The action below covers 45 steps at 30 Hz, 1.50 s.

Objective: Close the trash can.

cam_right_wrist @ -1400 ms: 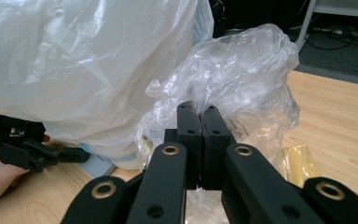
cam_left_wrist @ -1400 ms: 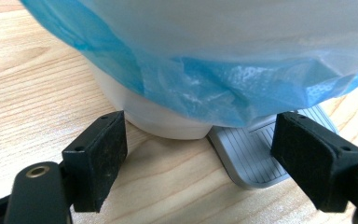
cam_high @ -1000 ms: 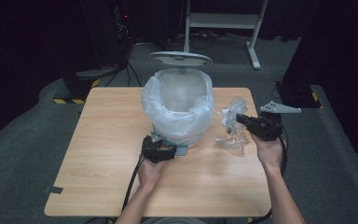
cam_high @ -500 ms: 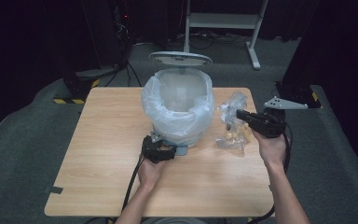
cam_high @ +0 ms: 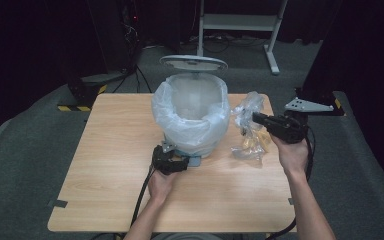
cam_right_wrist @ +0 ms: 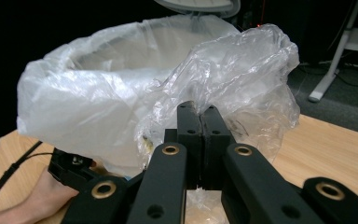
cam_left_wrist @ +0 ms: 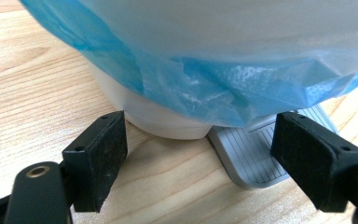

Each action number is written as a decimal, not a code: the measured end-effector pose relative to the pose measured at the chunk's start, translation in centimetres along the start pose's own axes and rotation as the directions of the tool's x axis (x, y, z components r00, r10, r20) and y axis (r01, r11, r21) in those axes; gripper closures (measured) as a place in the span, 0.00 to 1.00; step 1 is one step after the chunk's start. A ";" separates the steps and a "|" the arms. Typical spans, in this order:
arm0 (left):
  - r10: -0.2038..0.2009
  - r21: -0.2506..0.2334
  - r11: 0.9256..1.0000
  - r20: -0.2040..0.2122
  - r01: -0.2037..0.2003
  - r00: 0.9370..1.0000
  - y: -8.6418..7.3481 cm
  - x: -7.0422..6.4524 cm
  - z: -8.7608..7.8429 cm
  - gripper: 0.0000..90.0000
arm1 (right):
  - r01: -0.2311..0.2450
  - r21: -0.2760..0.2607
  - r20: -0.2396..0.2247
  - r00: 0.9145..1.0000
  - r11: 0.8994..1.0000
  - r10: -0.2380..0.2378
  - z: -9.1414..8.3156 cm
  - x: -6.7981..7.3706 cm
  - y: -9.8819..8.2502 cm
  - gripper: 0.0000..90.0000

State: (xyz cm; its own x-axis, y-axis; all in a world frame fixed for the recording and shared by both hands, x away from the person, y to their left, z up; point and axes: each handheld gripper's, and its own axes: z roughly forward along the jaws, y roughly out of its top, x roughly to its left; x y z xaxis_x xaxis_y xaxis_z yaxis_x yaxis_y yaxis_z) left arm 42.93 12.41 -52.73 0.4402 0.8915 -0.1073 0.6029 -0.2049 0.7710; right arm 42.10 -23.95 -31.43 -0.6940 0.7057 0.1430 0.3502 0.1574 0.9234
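From the high view, your right gripper (cam_high: 258, 118) pinches the clear crumpled plastic bag with yellowish scraps inside (cam_high: 250, 131). The bag hangs just to the right of the white pedal bin lined with a pale blue plastic bag (cam_high: 191, 116), whose lid stands open. The bin's mouth lies to the left of your right gripper, so that hand is the nearer one. In the left gripper view, your left gripper (cam_left_wrist: 200, 156) stands open at the bin's base, one jaw over the grey ribbed pedal (cam_left_wrist: 254, 151). In the right gripper view, the jaws are clamped on the bag's film, the liner rim just beyond.
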 end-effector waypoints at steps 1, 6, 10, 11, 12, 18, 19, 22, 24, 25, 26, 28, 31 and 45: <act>0.000 0.000 1.000 0.000 0.000 1.000 0.0 0.0 0.0 0.21 | 0.002 -0.004 -0.005 1.000 1.000 -0.002 -0.1 0.1 0.2 0.99; 0.001 0.000 1.000 0.000 -0.001 1.000 0.0 0.0 0.0 0.21 | 0.008 -0.017 -0.018 1.000 1.000 -0.009 -0.2 0.3 0.8 0.99; 0.001 0.000 1.000 0.000 -0.001 1.000 0.0 0.0 0.0 0.21 | 0.027 -0.013 -0.024 0.999 1.000 -0.028 0.2 0.7 1.5 0.99; 0.001 0.000 1.000 0.000 -0.001 1.000 0.0 0.0 0.0 0.21 | 0.033 -0.008 -0.025 0.999 0.999 -0.033 0.3 0.8 1.6 0.99; 0.001 0.000 1.000 0.000 -0.001 1.000 0.0 0.0 0.0 0.21 | 0.033 -0.008 -0.025 0.999 0.999 -0.033 0.3 0.8 1.6 0.99; 0.000 0.000 1.000 0.000 0.000 1.000 0.0 0.0 0.0 0.21 | 0.039 -0.013 -0.049 0.998 0.999 -0.039 0.8 1.1 2.4 0.99; 0.000 0.000 1.000 0.000 0.000 1.000 0.0 0.0 0.0 0.21 | 0.042 -0.014 -0.054 0.998 0.999 -0.043 1.0 1.2 2.6 0.99; 0.000 0.000 1.000 0.000 0.000 1.000 0.0 0.0 0.0 0.21 | 0.043 -0.020 -0.066 0.997 0.999 -0.044 1.2 1.4 3.0 0.99; 0.000 0.000 1.000 0.000 0.000 1.000 0.0 0.0 0.0 0.21 | 0.043 -0.022 -0.070 0.997 0.999 -0.045 1.3 1.5 3.2 0.99; 0.000 0.000 1.000 0.000 0.000 1.000 0.0 0.0 0.0 0.21 | 0.049 -0.026 -0.075 0.996 0.998 -0.051 1.5 1.7 3.5 0.99; 0.000 0.000 1.000 0.000 0.000 1.000 0.0 0.0 0.0 0.21 | 0.049 -0.026 -0.075 0.996 0.998 -0.051 1.5 1.7 3.5 0.99; 0.000 0.000 1.000 0.000 0.000 1.000 0.0 0.0 0.0 0.21 | 0.054 -0.029 -0.084 0.995 0.998 -0.057 1.7 1.9 3.9 0.99; 0.000 0.000 1.000 0.000 0.000 1.000 0.0 0.0 0.0 0.21 | 0.062 -0.029 -0.098 0.993 0.998 -0.064 2.2 2.1 4.4 0.99; -0.002 0.000 1.000 0.002 0.002 1.000 0.0 0.0 0.0 0.21 | 0.078 -0.011 -0.129 0.988 0.997 -0.079 5.2 2.9 6.3 0.99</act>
State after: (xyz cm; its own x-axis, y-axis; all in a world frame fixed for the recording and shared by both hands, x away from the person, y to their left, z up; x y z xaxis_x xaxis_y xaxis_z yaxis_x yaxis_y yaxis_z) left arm 42.95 12.44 -52.73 0.4403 0.8912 -0.1096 0.6036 -0.2034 0.7709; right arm 45.56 -17.35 -27.01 -0.7951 0.5957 0.1142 0.2875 0.2043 0.9357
